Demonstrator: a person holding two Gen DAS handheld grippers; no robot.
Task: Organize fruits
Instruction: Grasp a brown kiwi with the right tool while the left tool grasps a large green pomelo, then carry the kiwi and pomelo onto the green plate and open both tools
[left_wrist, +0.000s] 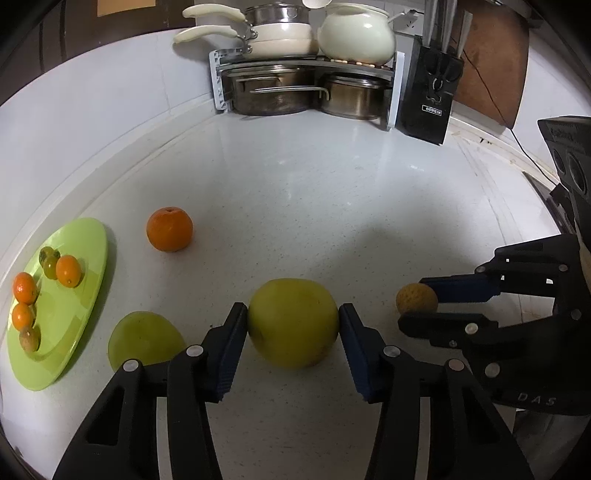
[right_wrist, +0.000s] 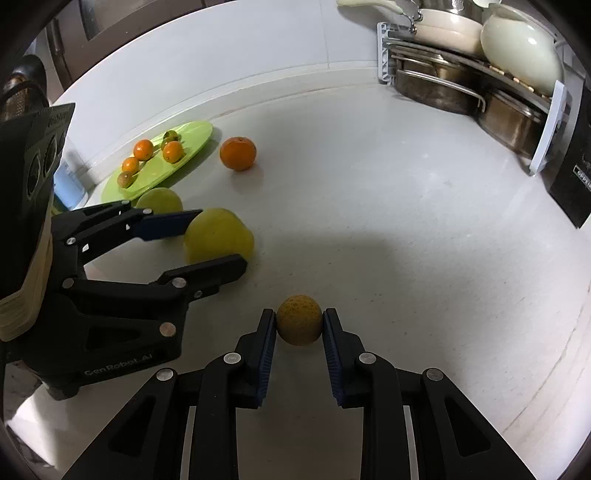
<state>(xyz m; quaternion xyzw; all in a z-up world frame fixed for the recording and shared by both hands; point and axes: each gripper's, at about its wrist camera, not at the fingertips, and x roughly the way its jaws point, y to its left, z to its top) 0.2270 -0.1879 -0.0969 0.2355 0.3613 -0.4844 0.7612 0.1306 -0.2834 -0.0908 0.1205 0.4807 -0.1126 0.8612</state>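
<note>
My left gripper (left_wrist: 293, 321) is shut on a large yellow-green fruit (left_wrist: 293, 322) that rests on the white counter; it also shows in the right wrist view (right_wrist: 218, 236). My right gripper (right_wrist: 299, 325) is shut on a small rough yellow-orange fruit (right_wrist: 299, 324), seen from the left wrist too (left_wrist: 416, 298). A second green fruit (left_wrist: 146, 343) lies left of the first. An orange (left_wrist: 170, 229) sits farther back. A green plate (left_wrist: 74, 295) at the left holds several small oranges and darker small fruits.
A rack (left_wrist: 306, 66) with pots and pans stands at the back wall. A black knife block (left_wrist: 430, 96) stands right of it. A wooden board (left_wrist: 491, 62) leans behind. The wall runs along the left side.
</note>
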